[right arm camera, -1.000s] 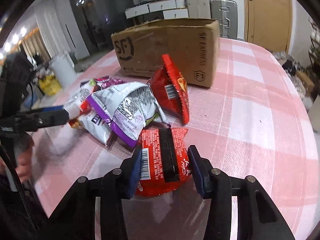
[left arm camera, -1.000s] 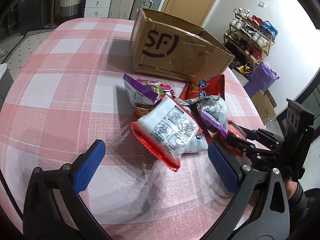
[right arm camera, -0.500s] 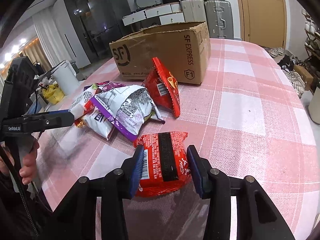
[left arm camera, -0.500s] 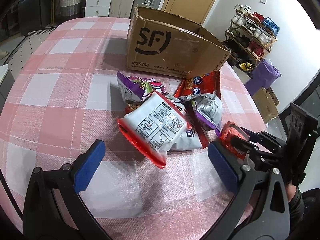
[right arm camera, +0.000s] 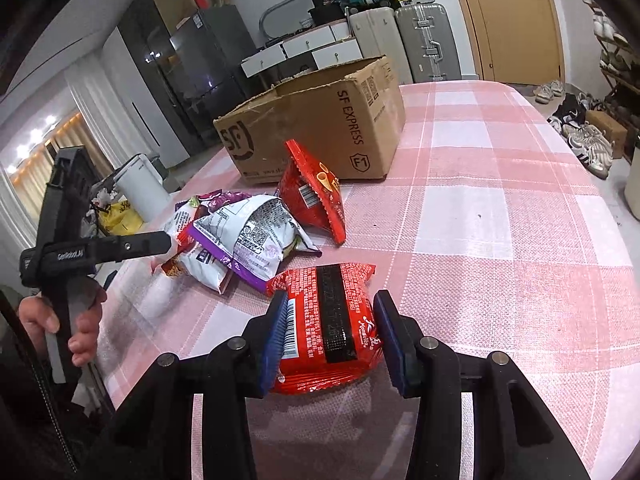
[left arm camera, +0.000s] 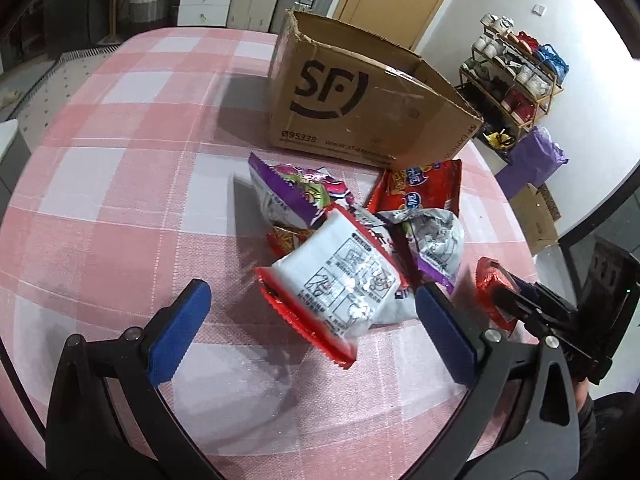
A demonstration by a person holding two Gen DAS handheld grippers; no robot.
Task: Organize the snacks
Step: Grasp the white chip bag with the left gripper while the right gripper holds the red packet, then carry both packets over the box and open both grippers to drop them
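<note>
Red foil snack packet (right arm camera: 328,328) with black stripe and barcode, clamped in right hand-held gripper (right arm camera: 330,338), left hand-held gripper (left arm camera: 308,320) spread apart

Glossy foil snack packets (left arm camera: 344,280), matt cardboard box (left arm camera: 360,116), woven tablecloth (left arm camera: 120,184).

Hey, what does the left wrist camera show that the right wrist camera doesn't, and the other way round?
Only the left wrist view shows the open left gripper from behind, pointing at the white packet with red edges.

Only the right wrist view shows the black stripe on the red packet and the person's hand.

Both show the cardboard box, the snack pile, the checked tablecloth and the right gripper clamping the red packet.
</note>
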